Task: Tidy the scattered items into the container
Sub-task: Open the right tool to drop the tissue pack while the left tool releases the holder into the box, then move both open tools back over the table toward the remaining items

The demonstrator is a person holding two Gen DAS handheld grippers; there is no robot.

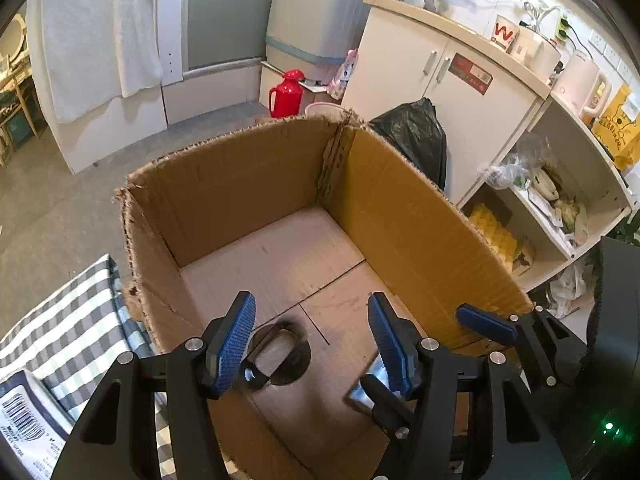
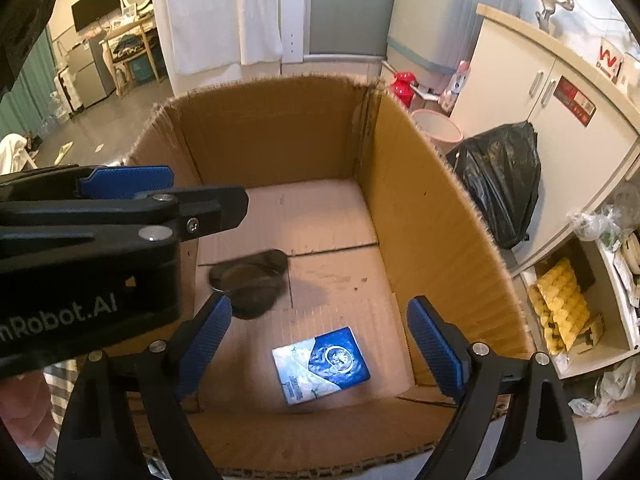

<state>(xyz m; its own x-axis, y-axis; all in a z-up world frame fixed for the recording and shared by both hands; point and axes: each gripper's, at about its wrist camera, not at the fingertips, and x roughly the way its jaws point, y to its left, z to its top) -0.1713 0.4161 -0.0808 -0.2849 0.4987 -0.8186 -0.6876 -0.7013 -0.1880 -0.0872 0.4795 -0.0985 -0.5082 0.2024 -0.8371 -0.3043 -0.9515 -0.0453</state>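
An open cardboard box [image 1: 420, 216] stands on the floor; it also shows in the right wrist view [image 2: 436, 216]. My left gripper [image 1: 312, 340] is open and empty over the box's near side. Below it, a dark round object with a handle [image 1: 276, 354] lies on the box floor, also seen in the right wrist view [image 2: 250, 276]. My right gripper [image 2: 320, 340] is open and empty above a blue and white packet [image 2: 320, 364] lying on the box floor. The left gripper's fingers [image 2: 124, 182] cross the right wrist view at left.
A checked cloth [image 1: 68, 320] with a barcoded packet [image 1: 24, 420] lies left of the box. A black rubbish bag [image 2: 500, 180], pink bin [image 2: 438, 126], red flask [image 1: 286, 94], white cabinet [image 1: 460, 92] and open shelves [image 1: 560, 200] stand behind and right.
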